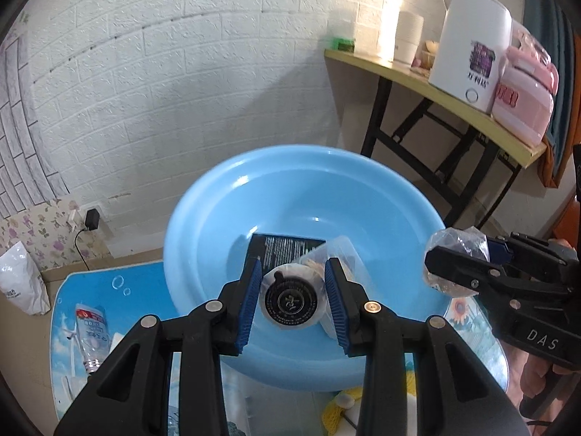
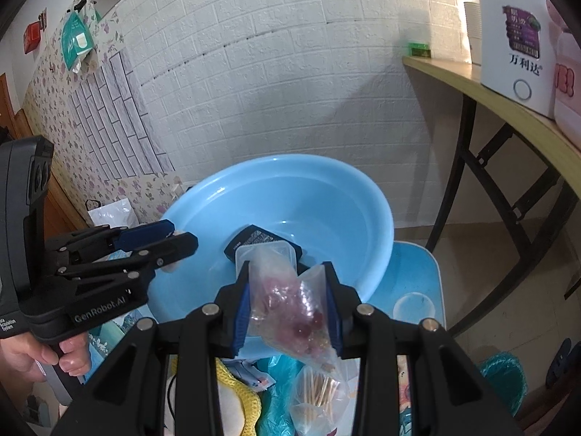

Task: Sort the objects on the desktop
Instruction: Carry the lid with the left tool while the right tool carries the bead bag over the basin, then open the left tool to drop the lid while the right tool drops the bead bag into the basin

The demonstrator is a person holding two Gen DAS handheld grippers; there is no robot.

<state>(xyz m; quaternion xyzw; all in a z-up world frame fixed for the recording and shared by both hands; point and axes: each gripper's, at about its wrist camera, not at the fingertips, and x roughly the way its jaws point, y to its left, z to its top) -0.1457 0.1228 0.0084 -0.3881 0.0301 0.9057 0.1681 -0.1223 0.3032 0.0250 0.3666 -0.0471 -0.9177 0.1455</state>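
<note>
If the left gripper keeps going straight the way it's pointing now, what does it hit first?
Probably the inside of the blue basin, near the black box and clear tub lying in it. The left gripper, shut on a round disc, angles down there; depth is uncertain.

1. you have one big round light-blue plastic basin [image 1: 203, 218] on the table.
2. inside it lie two things: one flat black packet with white print [image 1: 287, 250] and one clear plastic lidded box [image 2: 265, 250].
3. you hold two black grippers with blue pads, the left gripper [image 1: 293, 299] and the right gripper [image 2: 290, 303].
4. between the left pads sits one round black-faced disc in a clear wrapper [image 1: 292, 301]; between the right pads, one clear plastic bag of reddish pieces [image 2: 290, 312].
5. one clear bag of wooden toothpicks [image 2: 316, 392] lies below.
</note>
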